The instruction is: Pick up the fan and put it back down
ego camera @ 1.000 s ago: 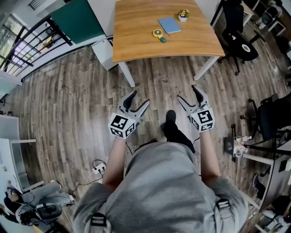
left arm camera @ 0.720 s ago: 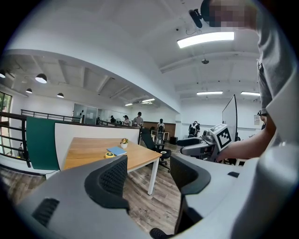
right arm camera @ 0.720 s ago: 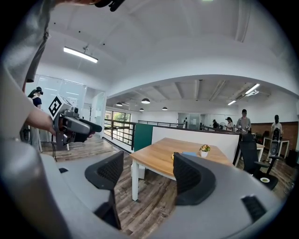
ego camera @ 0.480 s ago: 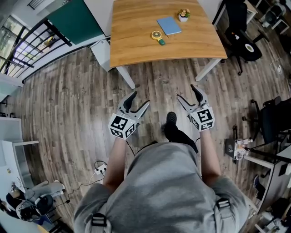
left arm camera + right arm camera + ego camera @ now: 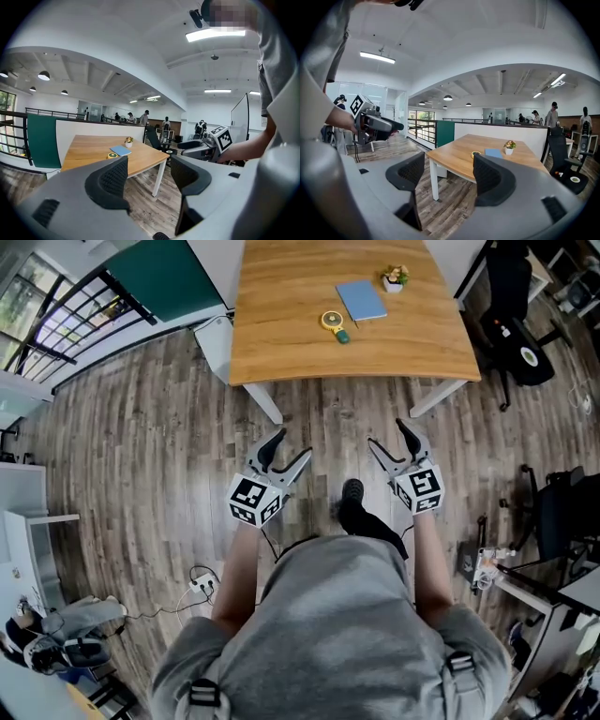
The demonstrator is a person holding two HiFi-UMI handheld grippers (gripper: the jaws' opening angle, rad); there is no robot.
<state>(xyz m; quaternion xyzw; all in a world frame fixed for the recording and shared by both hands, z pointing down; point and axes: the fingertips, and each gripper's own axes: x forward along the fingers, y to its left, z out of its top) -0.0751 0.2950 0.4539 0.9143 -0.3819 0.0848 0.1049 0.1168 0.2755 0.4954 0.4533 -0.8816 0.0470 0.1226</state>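
The fan (image 5: pixel 332 322) is a small yellow disc with a green handle, lying on the wooden table (image 5: pixel 281 343) ahead of me; it also shows as a small fan (image 5: pixel 112 155) and a fan (image 5: pixel 476 153) in the two gripper views. My left gripper (image 5: pixel 290 444) and right gripper (image 5: pixel 387 433) hover over the wood floor, well short of the table. The jaws of both stand apart with nothing between them. The left gripper (image 5: pixel 147 171) and right gripper (image 5: pixel 449 173) each point toward the table.
A blue notebook (image 5: pixel 361 300) and a small potted plant (image 5: pixel 395 277) lie behind the fan. White table legs (image 5: pixel 265 404) stand in front. A black office chair (image 5: pixel 516 296) is at the right, a power strip (image 5: pixel 202 585) on the floor behind left.
The table has drawn closer in the head view as I walk toward it. Both grippers have come forward with me, their jaws still apart.
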